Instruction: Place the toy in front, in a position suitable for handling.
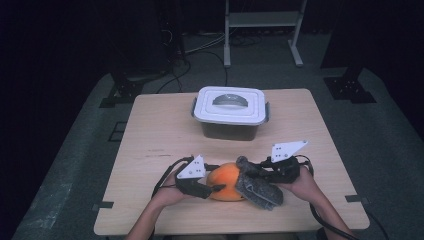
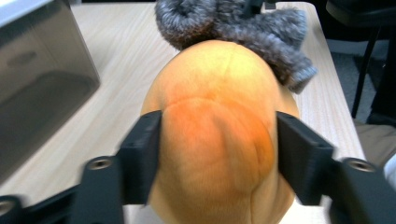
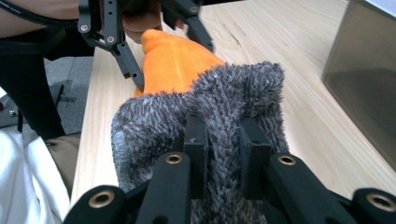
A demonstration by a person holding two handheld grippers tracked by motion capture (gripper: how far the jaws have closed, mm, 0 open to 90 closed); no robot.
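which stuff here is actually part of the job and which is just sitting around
In the job:
- round orange plush toy, between the left gripper's jaws
- fuzzy grey fabric piece, pinched by the right gripper and lying against the toy

Just lying about:
- dark plastic box with a white lid, farther back on the wooden table, untouched

Toy and cloth at the desk's near edge

The cloth point(image 1: 259, 187) lies right of, and touching, the toy point(image 1: 226, 181); the box point(image 1: 230, 112) stands behind both on the desk point(image 1: 150, 150).

A lidded container point(image 1: 230, 112) stands on the wooden table point(image 1: 150, 145).
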